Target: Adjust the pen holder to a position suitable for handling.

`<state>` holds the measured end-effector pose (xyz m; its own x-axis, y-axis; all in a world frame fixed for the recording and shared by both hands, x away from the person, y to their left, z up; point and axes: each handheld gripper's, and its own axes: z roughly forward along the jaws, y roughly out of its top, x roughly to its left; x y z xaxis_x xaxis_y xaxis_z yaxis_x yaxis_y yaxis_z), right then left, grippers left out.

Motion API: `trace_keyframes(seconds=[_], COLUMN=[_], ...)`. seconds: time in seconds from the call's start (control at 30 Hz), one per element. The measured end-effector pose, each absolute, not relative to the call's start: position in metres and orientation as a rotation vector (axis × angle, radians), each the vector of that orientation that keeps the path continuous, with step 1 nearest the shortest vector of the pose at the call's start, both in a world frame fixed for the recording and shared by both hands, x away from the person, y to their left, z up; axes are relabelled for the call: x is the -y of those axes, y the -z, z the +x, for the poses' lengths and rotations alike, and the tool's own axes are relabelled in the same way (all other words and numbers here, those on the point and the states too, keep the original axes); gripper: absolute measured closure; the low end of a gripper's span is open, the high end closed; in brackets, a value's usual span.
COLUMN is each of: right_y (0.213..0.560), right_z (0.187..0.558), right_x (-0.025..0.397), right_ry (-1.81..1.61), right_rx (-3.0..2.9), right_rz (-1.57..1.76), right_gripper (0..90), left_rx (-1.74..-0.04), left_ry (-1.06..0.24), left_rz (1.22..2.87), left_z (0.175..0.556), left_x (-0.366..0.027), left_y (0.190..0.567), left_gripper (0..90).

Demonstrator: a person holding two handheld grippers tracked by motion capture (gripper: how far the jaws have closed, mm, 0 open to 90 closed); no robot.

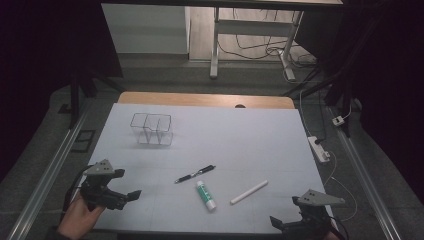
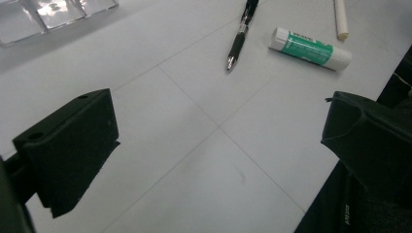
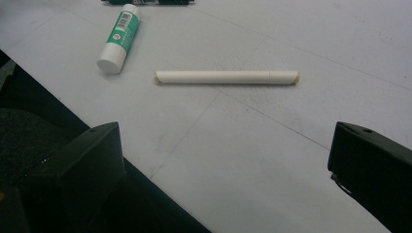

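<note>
Nearest, both grippers hover low at the near edge of the table (image 1: 280, 145), and neither holds anything: the left gripper (image 1: 131, 196) at the near-left corner and the right gripper (image 1: 278, 223) at the near-right both have their jaws spread wide, as each gripper view shows. Just ahead of the right gripper lies a white stick (image 3: 226, 77), flat and crosswise to that gripper's jaws, with bare table between. Beside it, nearer the middle, a glue stick (image 1: 206, 195) lies flat, and just beyond that a pen (image 1: 195, 174), apart from both. Farther back on the left stands a clear organiser (image 1: 151, 129) with several compartments, upright and seemingly empty. Judging from this, the work is at its start, probably tidying the loose things into the organiser; the next move calls for the right gripper to drop onto the white stick with the jaws straddling it across its width.
</note>
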<state>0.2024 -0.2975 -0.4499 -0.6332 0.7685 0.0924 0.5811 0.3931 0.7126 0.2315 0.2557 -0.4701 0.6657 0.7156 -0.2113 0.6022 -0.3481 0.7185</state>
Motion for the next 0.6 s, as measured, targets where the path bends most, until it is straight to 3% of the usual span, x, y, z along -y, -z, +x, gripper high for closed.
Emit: trace_keyframes(seconds=[0.6], right_y=[0.45], right_z=[0.203], right_x=[0.297], right_ry=[-1.072], right_rx=[-2.405], right_rz=[1.194], right_gripper=[0.0], left_rx=[-0.887], left_ry=[-0.177], left_rz=[2.124], left_z=[0.279], left_x=[-0.245], left_y=[0.466], left_gripper=[0.0])
